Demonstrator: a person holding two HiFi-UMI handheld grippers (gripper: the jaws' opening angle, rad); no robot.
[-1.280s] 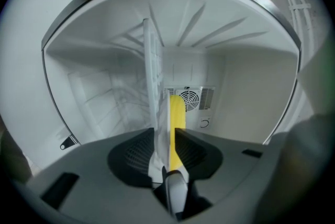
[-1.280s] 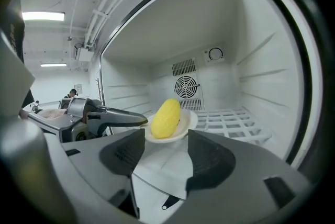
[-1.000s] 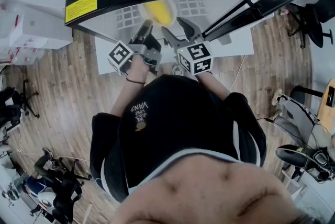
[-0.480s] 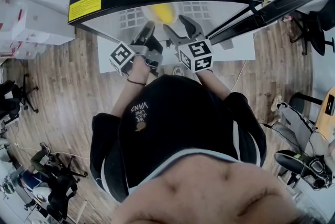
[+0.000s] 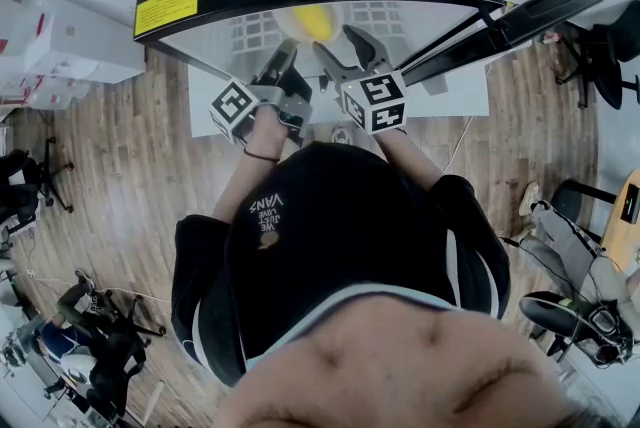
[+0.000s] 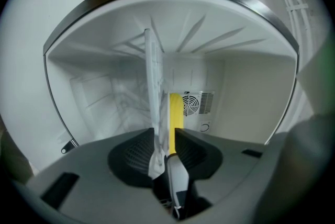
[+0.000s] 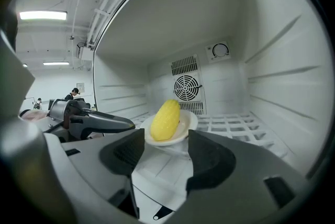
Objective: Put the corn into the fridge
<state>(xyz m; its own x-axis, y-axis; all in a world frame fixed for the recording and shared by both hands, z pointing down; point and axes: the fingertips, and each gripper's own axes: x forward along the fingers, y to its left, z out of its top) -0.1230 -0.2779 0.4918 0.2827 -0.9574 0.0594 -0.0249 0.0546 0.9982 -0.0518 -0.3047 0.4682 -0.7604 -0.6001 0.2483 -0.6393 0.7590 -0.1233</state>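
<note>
Soft, even light fills the head view; its fisheye bends the floor [image 5: 120, 166] at 3 and 9 o'clock, and the foreground at 6 is out of focus. Black vignette rings both gripper views. The fridge [image 7: 272, 60] interior glows bright white. Ceiling strip lights [image 7: 43, 15] glare at 10 o'clock. In the left gripper view the plate [image 6: 155, 87] edge is blurred; in the right gripper view the corn [image 7: 165, 120] is sharp.
</note>
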